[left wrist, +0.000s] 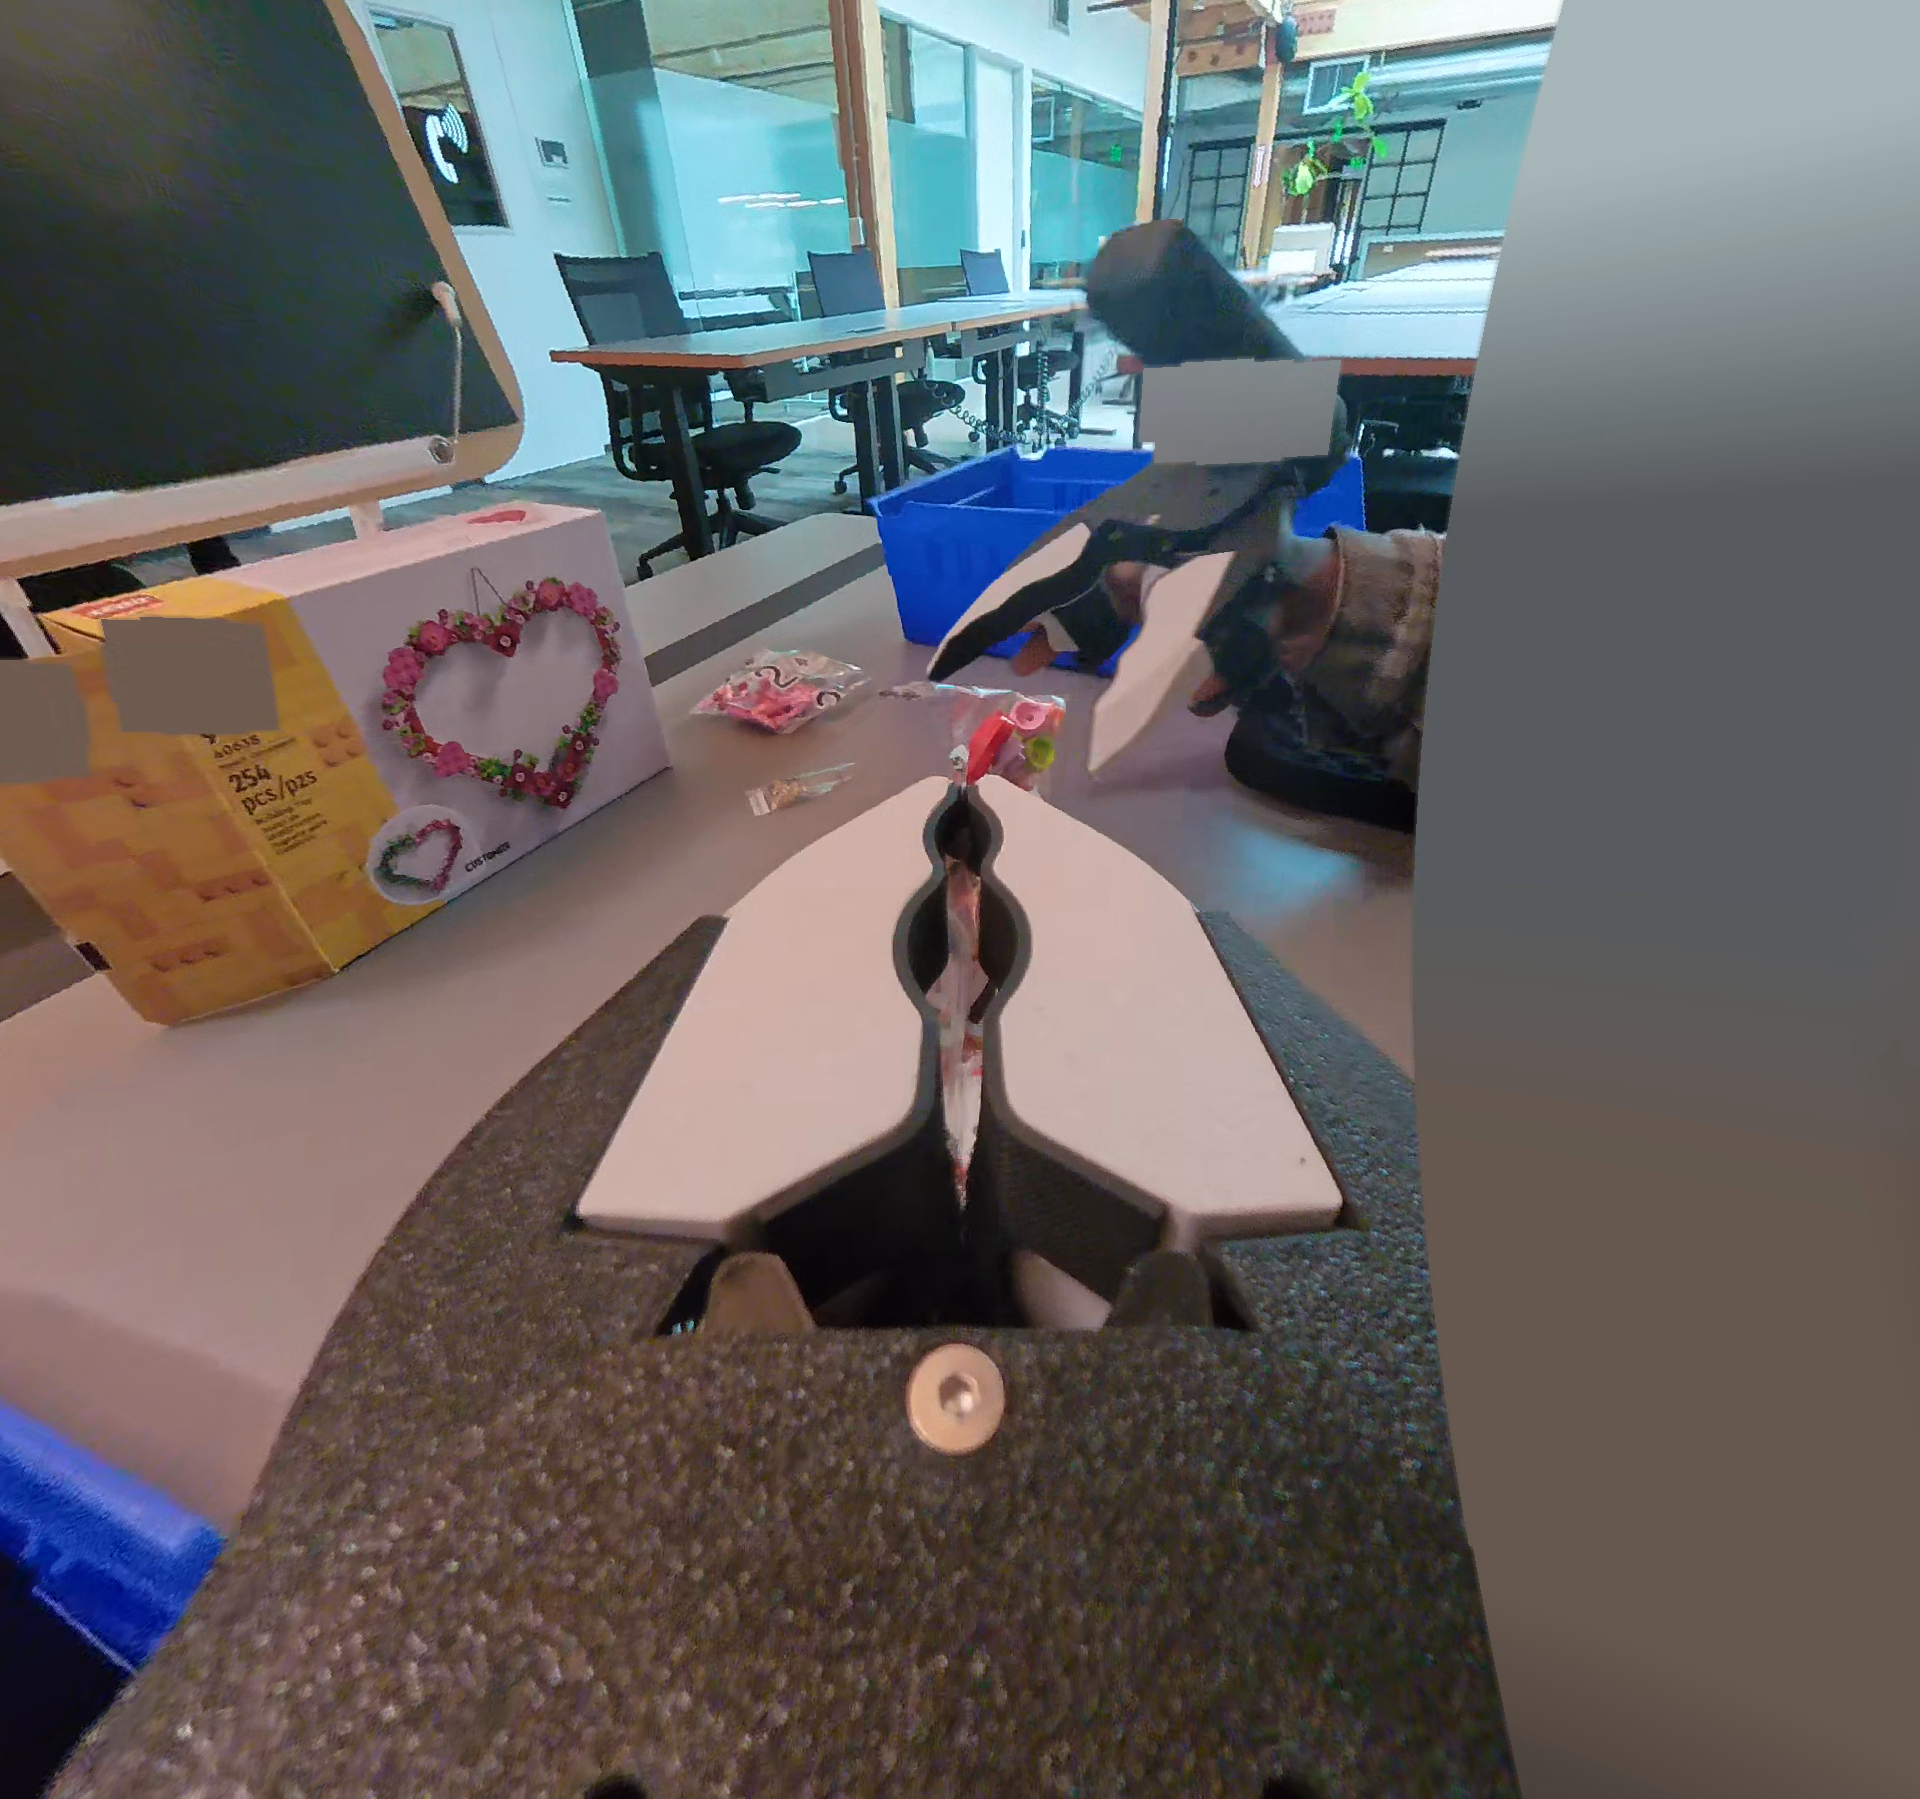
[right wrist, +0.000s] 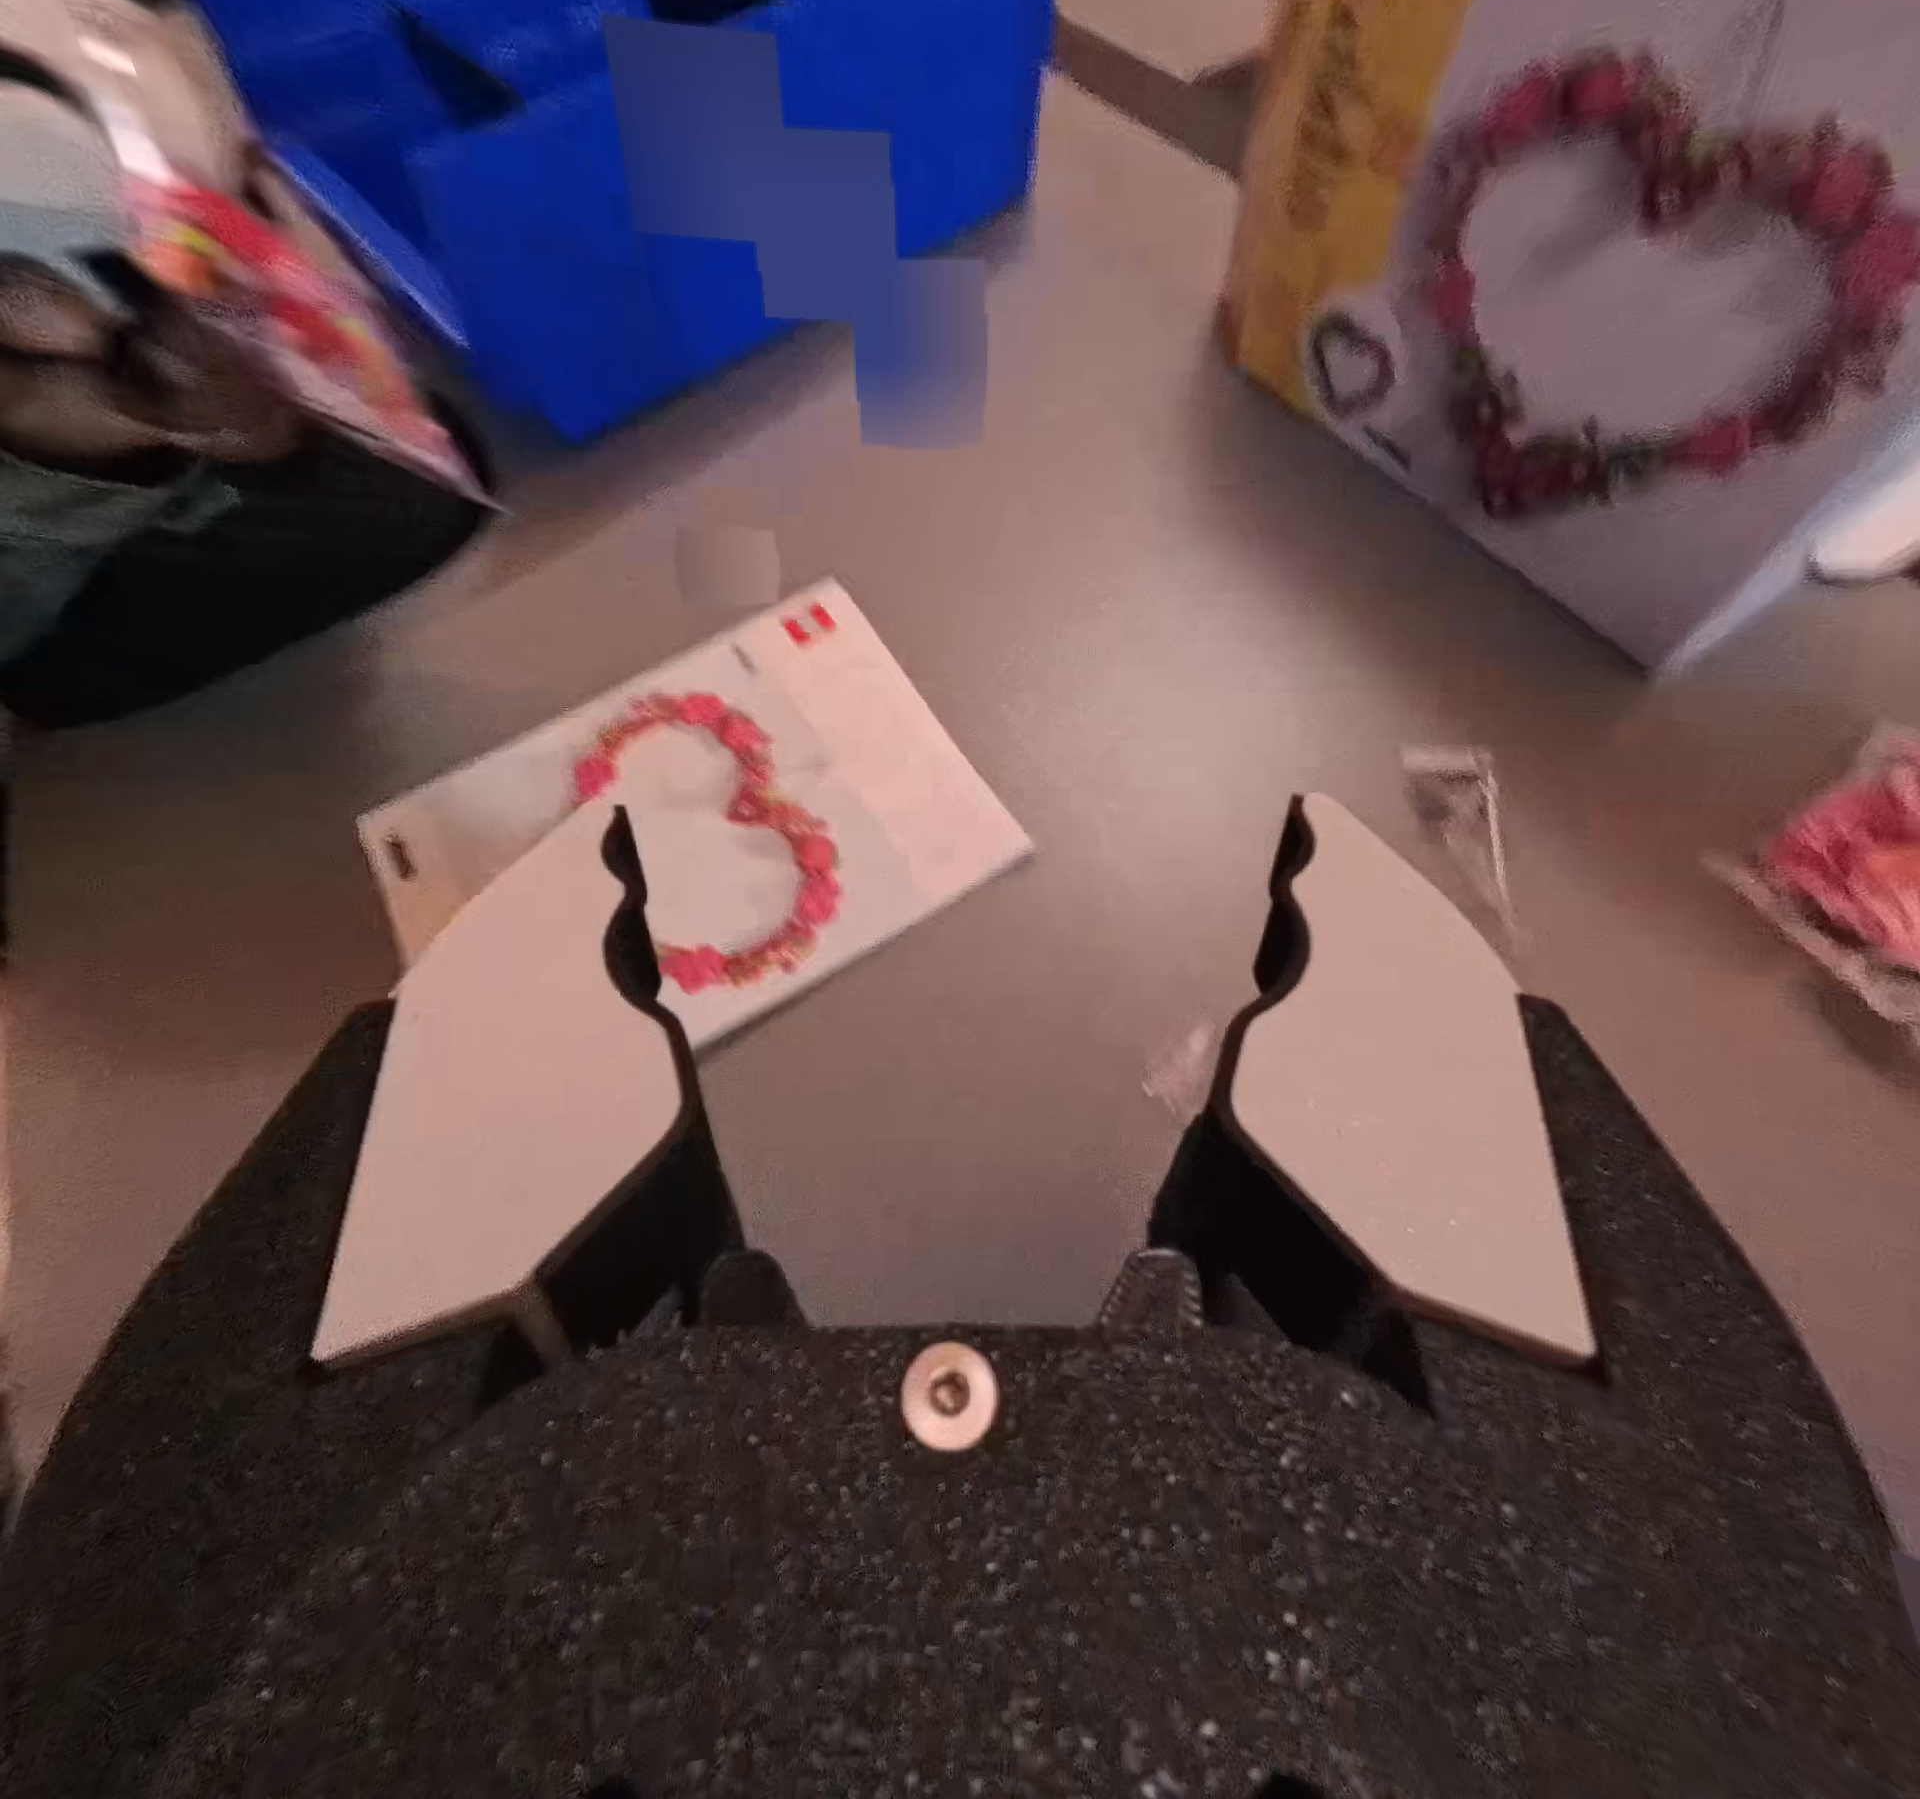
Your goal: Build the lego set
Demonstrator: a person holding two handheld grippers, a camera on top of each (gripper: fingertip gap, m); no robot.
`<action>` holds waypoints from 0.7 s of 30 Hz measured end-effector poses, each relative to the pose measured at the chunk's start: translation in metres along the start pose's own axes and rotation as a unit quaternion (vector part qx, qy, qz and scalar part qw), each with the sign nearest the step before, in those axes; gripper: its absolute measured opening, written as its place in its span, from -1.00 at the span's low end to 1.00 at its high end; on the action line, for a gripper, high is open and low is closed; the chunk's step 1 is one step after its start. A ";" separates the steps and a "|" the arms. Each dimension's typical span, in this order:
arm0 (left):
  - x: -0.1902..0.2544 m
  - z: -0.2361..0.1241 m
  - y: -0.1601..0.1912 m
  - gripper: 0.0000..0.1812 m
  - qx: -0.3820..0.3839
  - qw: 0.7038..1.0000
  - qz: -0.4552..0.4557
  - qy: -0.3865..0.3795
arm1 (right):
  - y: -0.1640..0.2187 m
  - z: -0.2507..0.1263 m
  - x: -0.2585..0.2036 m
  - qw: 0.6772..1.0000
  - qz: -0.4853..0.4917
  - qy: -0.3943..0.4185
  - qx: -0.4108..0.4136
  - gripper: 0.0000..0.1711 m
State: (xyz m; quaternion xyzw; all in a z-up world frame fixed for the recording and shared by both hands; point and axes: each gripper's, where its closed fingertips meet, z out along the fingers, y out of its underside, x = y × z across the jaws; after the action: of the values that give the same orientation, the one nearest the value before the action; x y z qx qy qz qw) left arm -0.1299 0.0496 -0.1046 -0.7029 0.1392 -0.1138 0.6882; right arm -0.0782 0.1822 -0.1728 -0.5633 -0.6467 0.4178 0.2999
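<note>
In the left wrist view, the set box (left wrist: pixel 343 752) stood on the tabletop (left wrist: pixel 260 1126) at the left, under a monitor (left wrist: pixel 208 191). Right of the box lay a bag of pieces (left wrist: pixel 781 691), with a smaller bag (left wrist: pixel 798 787) just before it. A bin (left wrist: pixel 987 534) sat behind them. In the right wrist view, the booklet (right wrist: pixel 883 762) lay flat before the bin (right wrist: pixel 582 139), left of the box (right wrist: pixel 1621 274).

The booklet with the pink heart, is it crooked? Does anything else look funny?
Yes, the booklet lies slanted on the table. Also a bag of pieces is pinched in the shut left gripper, held up instead of lying flat like the other bag. Nothing looks spilled or broken.
</note>
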 end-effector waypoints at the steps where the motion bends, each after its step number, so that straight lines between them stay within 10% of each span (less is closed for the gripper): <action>1: -0.001 0.000 -0.003 -1.00 0.010 1.000 -0.007 0.000 | -0.017 0.000 -0.020 0.998 -0.014 -0.034 0.051 0.29; 11: 0.006 -0.002 -0.044 -1.00 0.092 0.994 -0.054 0.007 | -0.085 0.057 -0.136 0.946 0.010 -0.197 0.259 -0.22; 15: 0.011 -0.010 -0.047 -1.00 0.096 0.994 -0.055 0.001 | -0.092 0.056 -0.149 0.932 -0.009 -0.219 0.290 -0.76; 21: 0.004 -0.025 -0.042 -0.94 0.082 0.995 -0.045 -0.033 | -0.092 0.063 -0.163 0.922 0.010 -0.273 0.275 -0.82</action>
State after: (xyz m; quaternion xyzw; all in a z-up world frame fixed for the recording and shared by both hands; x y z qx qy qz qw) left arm -0.1335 0.0253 -0.0623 -0.6531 0.0746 -0.1328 0.7418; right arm -0.1463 0.0086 -0.1087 -0.3289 -0.5579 0.7196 0.2505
